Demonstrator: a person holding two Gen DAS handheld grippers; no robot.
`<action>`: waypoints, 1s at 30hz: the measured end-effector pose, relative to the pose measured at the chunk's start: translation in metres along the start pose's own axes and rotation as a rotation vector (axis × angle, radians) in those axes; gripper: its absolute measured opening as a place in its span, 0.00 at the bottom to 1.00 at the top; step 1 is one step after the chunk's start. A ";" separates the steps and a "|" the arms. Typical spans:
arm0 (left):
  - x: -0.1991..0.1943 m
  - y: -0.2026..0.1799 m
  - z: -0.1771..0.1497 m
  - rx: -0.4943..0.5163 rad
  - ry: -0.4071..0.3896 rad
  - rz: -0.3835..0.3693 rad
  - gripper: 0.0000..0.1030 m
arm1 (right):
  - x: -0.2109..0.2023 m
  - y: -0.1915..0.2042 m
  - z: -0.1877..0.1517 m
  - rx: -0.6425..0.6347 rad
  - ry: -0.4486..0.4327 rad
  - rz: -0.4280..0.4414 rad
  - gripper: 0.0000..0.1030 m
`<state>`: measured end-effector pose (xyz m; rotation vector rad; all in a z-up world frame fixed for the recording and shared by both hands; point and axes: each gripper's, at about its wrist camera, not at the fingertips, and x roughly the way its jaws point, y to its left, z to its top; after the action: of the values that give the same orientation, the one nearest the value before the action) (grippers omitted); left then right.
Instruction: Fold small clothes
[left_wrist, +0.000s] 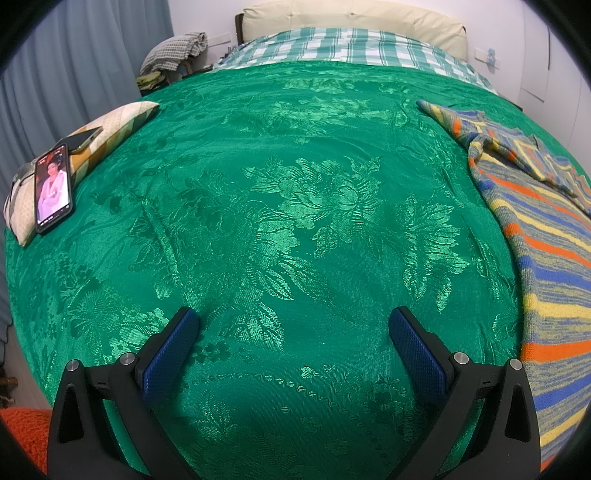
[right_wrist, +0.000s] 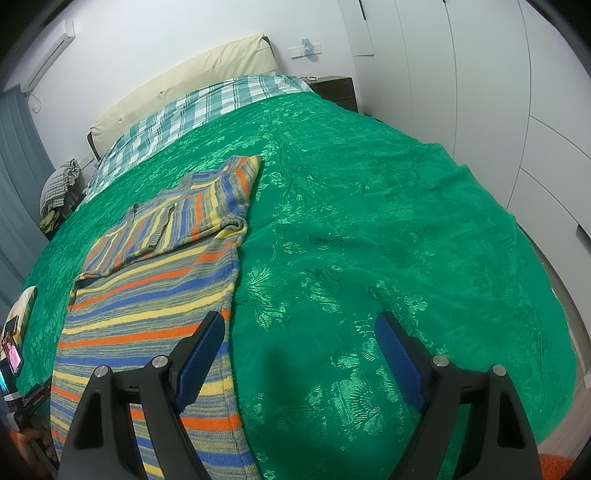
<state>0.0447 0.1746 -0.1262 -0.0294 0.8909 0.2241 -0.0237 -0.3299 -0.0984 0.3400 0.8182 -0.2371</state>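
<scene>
I've got both grippers wide open – left gripper (left_wrist: 293, 328) off the striped sweater (right_wrist: 155, 295) over bare bedspread (right_wrist: 369, 221), right gripper (right_wrist: 299, 332) straddling its near edge. I'd pinch that edge cleanly, then fold.

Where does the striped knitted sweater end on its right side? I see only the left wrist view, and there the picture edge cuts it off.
Observer: In the right wrist view, the striped knitted sweater lies flat on the green floral bedspread. Its right edge runs straight, and only bare bedspread lies beyond it.
Operator: Does the right gripper hold it?
Observer: No. The right gripper is open and empty. One of its fingers is over the sweater's right edge, and the other is over the bedspread.
</scene>
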 end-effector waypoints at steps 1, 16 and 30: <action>0.000 0.000 0.000 0.000 0.000 0.000 0.99 | 0.000 0.000 0.000 0.000 0.000 0.001 0.80; -0.001 0.001 0.001 0.000 -0.001 0.000 0.99 | -0.001 -0.001 0.001 0.008 0.007 -0.008 0.80; -0.068 0.024 -0.005 -0.046 0.271 -0.389 0.98 | -0.044 0.012 -0.014 -0.090 0.452 0.161 0.80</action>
<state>-0.0057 0.1848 -0.0748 -0.2789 1.1293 -0.1262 -0.0584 -0.3101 -0.0722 0.3787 1.2359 0.0319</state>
